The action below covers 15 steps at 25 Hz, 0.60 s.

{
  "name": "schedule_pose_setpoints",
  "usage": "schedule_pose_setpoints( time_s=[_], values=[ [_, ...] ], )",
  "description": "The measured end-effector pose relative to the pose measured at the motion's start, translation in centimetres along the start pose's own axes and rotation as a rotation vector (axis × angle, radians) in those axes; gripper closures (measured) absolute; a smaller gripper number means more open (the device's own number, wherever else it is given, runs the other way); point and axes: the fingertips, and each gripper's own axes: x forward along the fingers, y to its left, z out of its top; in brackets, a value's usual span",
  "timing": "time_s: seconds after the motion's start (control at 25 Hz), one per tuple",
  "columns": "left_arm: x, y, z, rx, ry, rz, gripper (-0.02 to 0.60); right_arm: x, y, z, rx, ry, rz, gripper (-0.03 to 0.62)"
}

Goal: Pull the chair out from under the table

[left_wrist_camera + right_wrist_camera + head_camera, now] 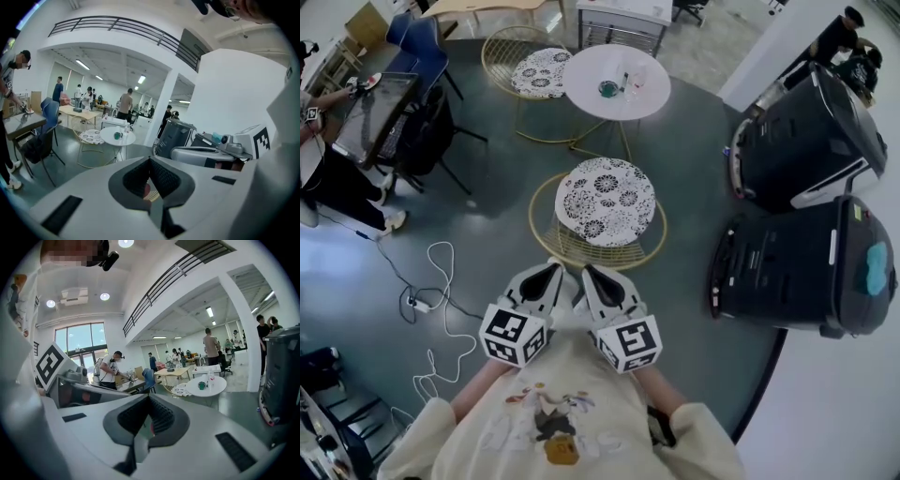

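In the head view a gold wire chair (607, 202) with a black-and-white patterned cushion stands on the dark floor. It is clear of the round white table (616, 82) behind it. A second chair of the same kind (534, 70) sits at the table's left. My left gripper (555, 268) and right gripper (591, 272) are held side by side near my chest, in front of the near chair and apart from it. Both are shut with nothing between their jaws. The gripper views look out level over the room, showing the table (118, 137) (206, 386) and the far chair (91, 137); the near chair is hidden there.
Two big black machines (811, 141) (806, 272) stand at the right by a white wall. A white cable with a power strip (441, 300) lies on the floor at the left. A desk (380, 112) with a blue chair and a seated person is at the far left.
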Motion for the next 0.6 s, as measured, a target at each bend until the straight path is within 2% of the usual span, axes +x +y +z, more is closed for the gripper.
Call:
schedule_pose_setpoints(
  time_s=[0.24, 0.4, 0.6],
  values=[
    [0.3, -2.0, 0.9, 0.064, 0.006, -0.019, 0.580, -1.6, 0.5, 1.6, -0.015, -0.062, -0.062, 0.586],
    [1.2, -3.1, 0.9, 0.093, 0.022, -0.037, 0.580, -2.5, -1.3, 1.4, 0.035, -0.063, -0.108, 0.586],
    [1.8, -3.6, 1.2, 0.117, 0.026, -0.043, 0.580, -2.7, -2.0, 1.1, 0.068, -0.061, -0.118, 0.586]
  ],
)
